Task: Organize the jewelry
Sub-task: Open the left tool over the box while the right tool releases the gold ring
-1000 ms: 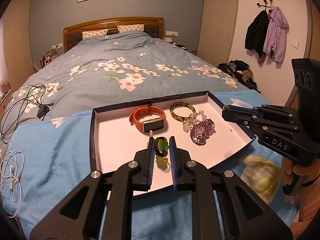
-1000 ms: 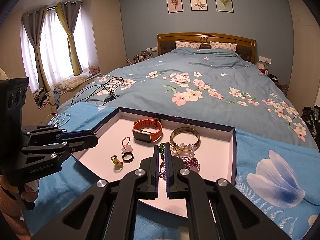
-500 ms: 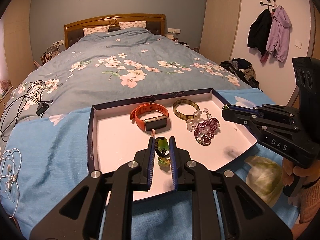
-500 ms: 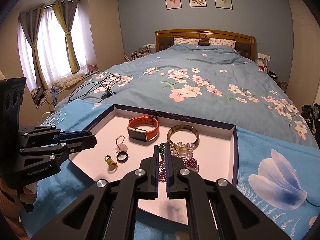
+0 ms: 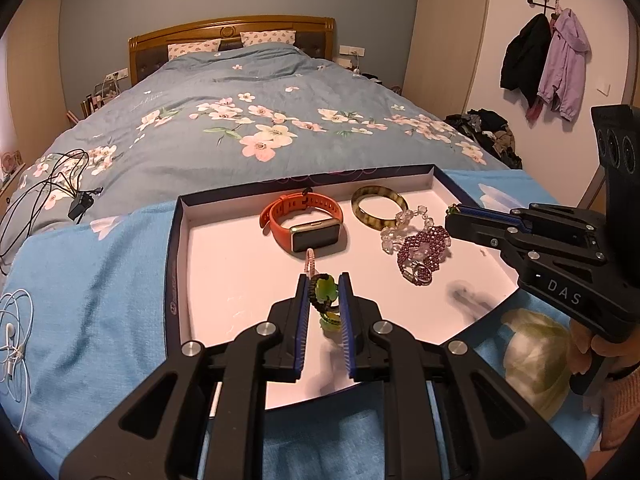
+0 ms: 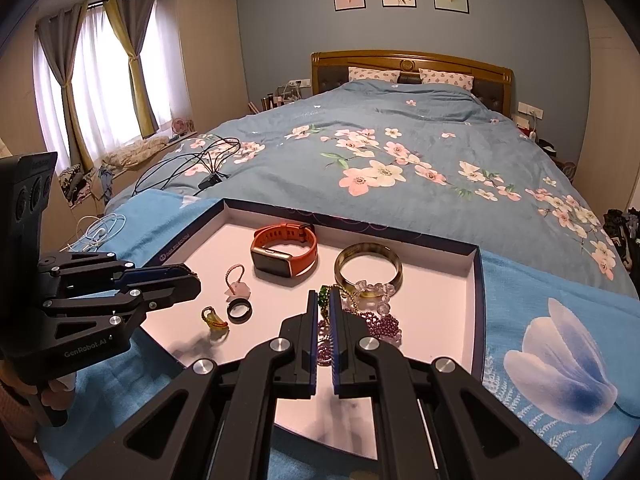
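A white tray [image 5: 240, 280] with a dark rim lies on the blue bedspread; it also shows in the right wrist view [image 6: 440, 304]. In it are an orange smartwatch [image 5: 306, 224], a brown bangle [image 5: 379, 210], clear and purple bead bracelets [image 5: 424, 246], a black ring [image 6: 239, 312], a yellow-green ring [image 6: 215, 319] and a pink charm [image 6: 238, 285]. My left gripper [image 5: 324, 280] hovers over the two rings, jaws slightly apart and holding nothing. My right gripper [image 6: 325, 300] is shut on a green bead strand [image 6: 323, 295] above the bracelet pile.
Black cables with a charger [image 5: 80, 204] and white earphones [image 5: 12, 344] lie on the bed to the left. Coats [image 5: 548, 56] hang on the right wall. A clothes pile [image 5: 488, 128] lies by the bed.
Both grippers have risen and drawn back slightly from the tray. The right gripper keeps its hold on the green strand. The jewelry in the tray has not moved.
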Demonstrator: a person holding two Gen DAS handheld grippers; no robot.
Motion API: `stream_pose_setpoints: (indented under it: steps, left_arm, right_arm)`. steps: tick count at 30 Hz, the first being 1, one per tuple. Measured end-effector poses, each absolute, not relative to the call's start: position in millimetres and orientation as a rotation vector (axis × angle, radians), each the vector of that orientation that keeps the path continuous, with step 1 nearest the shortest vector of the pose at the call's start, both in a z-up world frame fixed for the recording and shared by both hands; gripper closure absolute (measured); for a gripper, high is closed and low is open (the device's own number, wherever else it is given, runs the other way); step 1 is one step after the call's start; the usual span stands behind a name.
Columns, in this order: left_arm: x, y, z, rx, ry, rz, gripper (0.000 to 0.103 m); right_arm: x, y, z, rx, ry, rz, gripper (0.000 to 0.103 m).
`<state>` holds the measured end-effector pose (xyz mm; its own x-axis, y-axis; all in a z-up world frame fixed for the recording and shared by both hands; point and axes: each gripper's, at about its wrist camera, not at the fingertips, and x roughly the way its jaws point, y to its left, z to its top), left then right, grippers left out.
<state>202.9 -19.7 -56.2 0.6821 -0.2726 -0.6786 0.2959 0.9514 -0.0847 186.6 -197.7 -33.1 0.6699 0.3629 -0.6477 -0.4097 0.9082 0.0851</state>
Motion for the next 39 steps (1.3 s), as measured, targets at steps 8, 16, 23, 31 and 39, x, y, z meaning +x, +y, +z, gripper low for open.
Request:
stream_pose_setpoints:
  steps: [8,16,23,31,39]
  left_arm:
    - [209,-20,-63,0.033,0.77,-0.307,0.088]
    - [217,-18,-72,0.017,0.797,-0.305,0.088]
    - [219,-20,-75,0.02,0.806,-0.3,0.088]
    - [221,-20,-79,0.021,0.817,-0.295,0.088]
    - [221,-19,-80,0.022,0.817,-0.29,0.085]
  right_arm:
    - [195,-198,-41,-0.066,0.747,0.431,0.099]
    - [203,-196,-48,-0.063,0.774,0.425,0.099]
    - [207,-196,-55,-0.06,0.8,0.418,0.099]
    - [212,-196,-60,-0.055,0.821,0.407,0.099]
    - [213,-198,-62,-0.043,0.832,0.4,0.097]
